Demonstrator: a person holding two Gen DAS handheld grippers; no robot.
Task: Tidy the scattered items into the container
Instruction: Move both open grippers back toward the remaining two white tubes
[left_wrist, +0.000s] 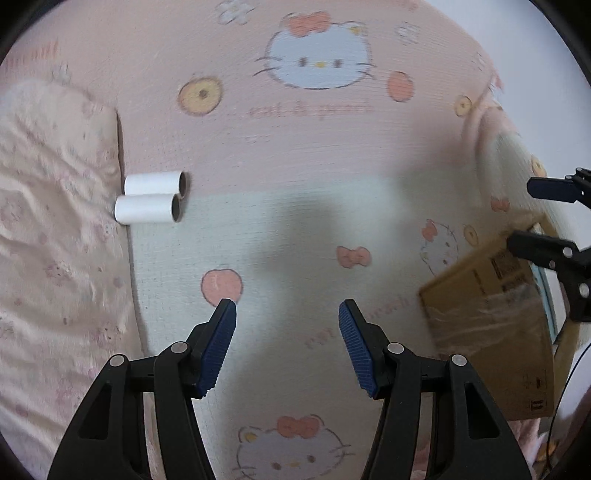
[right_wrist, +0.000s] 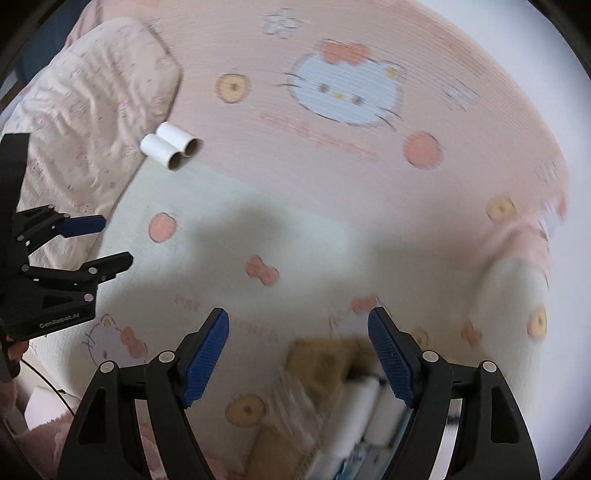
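The left hand-held gripper (left_wrist: 287, 343) has its two fingers spread wide apart, and nothing is between the blue ribbed pads (left_wrist: 218, 347). In its own camera the black arms of the fingers rise from the near edge and lean outward. The right hand-held gripper (right_wrist: 298, 356) is also spread wide, with empty space between its blue pads (right_wrist: 388, 358). Each gripper shows in the other's view: the right one (left_wrist: 535, 218) enters from the right edge, the left one (right_wrist: 107, 242) from the left edge, both with fingers parted. A bit of the person's hand (right_wrist: 14, 350) shows below the left gripper body.
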